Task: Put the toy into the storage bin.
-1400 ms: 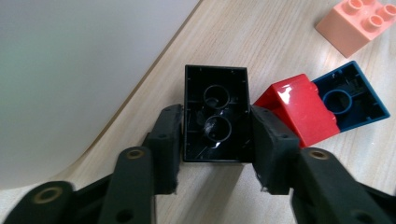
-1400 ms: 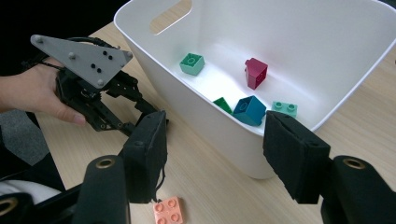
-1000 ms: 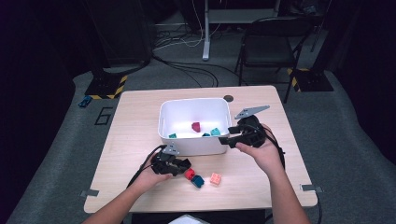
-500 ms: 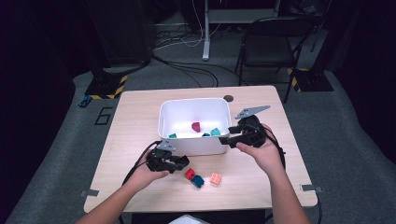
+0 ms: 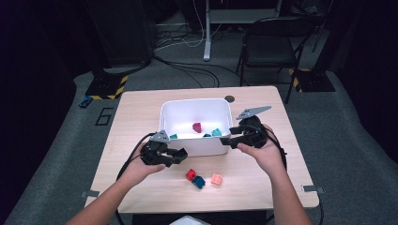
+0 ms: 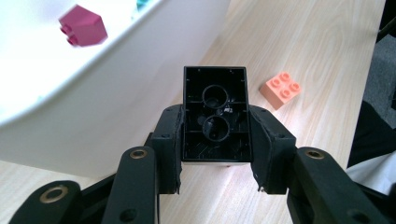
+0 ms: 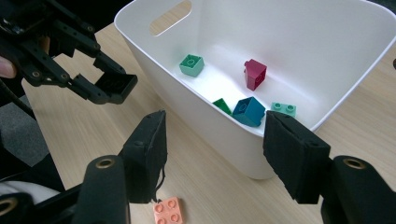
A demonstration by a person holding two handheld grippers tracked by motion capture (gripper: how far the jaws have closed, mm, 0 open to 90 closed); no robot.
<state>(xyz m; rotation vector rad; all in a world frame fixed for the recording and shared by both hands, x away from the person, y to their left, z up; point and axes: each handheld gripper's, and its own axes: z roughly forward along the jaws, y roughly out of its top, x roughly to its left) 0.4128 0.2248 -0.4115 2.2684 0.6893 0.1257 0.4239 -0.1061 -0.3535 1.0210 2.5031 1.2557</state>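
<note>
Meanwhile, left claw (image 6: 215, 140) gripped a black brick (image 6: 215, 114), lower centre of left gripper view, w/ white bin (image 5: 197, 123) just beside it. Right claw (image 7: 219, 154) hung released at bin's near wall. Step looked like carry-to-bin; next move prob needs clearing the rim, then letting go.

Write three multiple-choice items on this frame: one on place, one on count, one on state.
1. Where is the orange brick?
A. in the bin
B. on the table
C. in the right gripper

2. How many bricks lie loose on the table in the high view?
A. three
B. one
C. five

3. What is the left gripper doing?
A. standing open with nothing in it
B. clamping the bin's rim
C. holding a black brick

Answers: 1 B, it sits on the wood beside the bin. 2 A, red, blue and orange. 3 C, the black brick sits pinched between its jaws.
</note>
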